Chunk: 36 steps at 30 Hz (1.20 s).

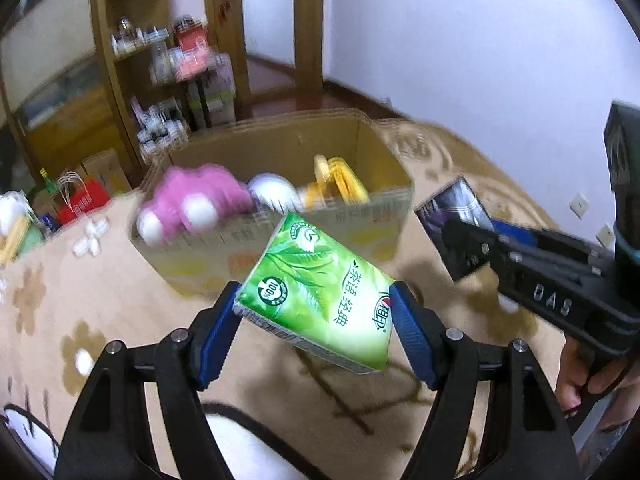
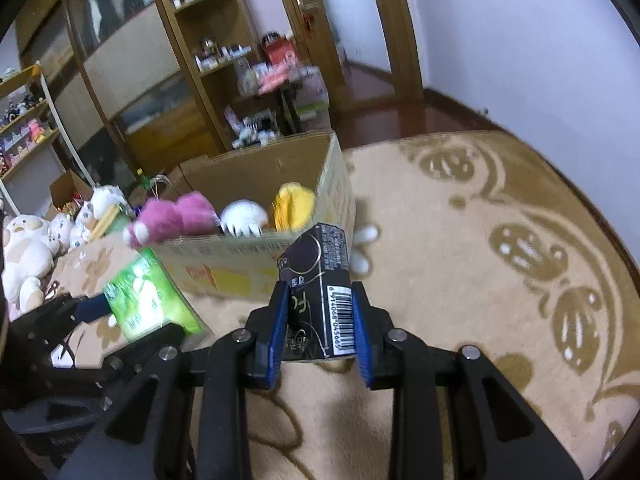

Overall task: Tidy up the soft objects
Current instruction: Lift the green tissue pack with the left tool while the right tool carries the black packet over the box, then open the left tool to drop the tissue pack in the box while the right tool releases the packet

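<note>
Two tissue packs held up off the carpet, one in each gripper, in front of the cardboard box.

The left gripper (image 1: 316, 312) has its blue pads pressed on both sides of a green tissue pack (image 1: 320, 296), tilted, clear of the beige patterned carpet (image 2: 500, 280). The right gripper (image 2: 318, 320) is closed much narrower on a slim black tissue pack (image 2: 320, 288) — barcode facing the camera, standing nearly upright. Just beyond both stands the open cardboard box (image 2: 256, 264), holding a pink plush toy (image 2: 172, 216), a white plush (image 2: 244, 216) and a yellow plush (image 2: 294, 208). More white stuffed animals (image 2: 28, 252) lie left of the box — well apart from the grippers.
</note>
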Available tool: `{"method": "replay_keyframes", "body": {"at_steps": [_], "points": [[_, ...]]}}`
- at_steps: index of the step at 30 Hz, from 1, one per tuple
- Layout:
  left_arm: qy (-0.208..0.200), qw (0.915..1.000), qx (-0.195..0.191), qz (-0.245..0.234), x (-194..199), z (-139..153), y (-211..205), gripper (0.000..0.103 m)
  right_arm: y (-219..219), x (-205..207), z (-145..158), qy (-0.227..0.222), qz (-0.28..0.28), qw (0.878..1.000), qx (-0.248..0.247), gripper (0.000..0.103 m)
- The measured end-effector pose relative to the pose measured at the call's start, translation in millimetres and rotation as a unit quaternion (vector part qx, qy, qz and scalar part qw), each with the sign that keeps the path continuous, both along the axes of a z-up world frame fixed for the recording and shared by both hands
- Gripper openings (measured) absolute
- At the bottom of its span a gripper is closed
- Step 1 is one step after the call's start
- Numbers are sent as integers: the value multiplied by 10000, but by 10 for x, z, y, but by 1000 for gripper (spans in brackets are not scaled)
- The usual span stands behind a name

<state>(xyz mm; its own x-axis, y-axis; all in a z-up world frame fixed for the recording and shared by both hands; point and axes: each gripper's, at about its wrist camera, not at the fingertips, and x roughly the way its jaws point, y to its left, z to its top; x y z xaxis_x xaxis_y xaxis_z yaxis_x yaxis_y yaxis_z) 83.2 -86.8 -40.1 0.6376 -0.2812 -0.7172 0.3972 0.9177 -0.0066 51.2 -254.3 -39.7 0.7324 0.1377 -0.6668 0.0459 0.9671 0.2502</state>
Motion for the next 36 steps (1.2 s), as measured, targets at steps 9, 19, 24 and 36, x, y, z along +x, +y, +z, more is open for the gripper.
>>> {"method": "replay_keyframes", "body": {"at_steps": [9, 19, 24, 36], "points": [[-1268, 9918, 44, 161, 269, 463, -13, 73, 64, 133, 334, -650, -58, 9977, -154, 31], [-1249, 9906, 23, 554, 734, 422, 72, 73, 154, 510, 454, -870, 69, 9959, -216, 32], [-975, 9932, 26, 633, 959, 269, 62, 74, 199, 709, 292, -689, 149, 9972, -231, 33], [-819, 9944, -16, 673, 1098, 142, 112, 95, 179, 863, 4, -487, 279, 9982, 186, 37]]}}
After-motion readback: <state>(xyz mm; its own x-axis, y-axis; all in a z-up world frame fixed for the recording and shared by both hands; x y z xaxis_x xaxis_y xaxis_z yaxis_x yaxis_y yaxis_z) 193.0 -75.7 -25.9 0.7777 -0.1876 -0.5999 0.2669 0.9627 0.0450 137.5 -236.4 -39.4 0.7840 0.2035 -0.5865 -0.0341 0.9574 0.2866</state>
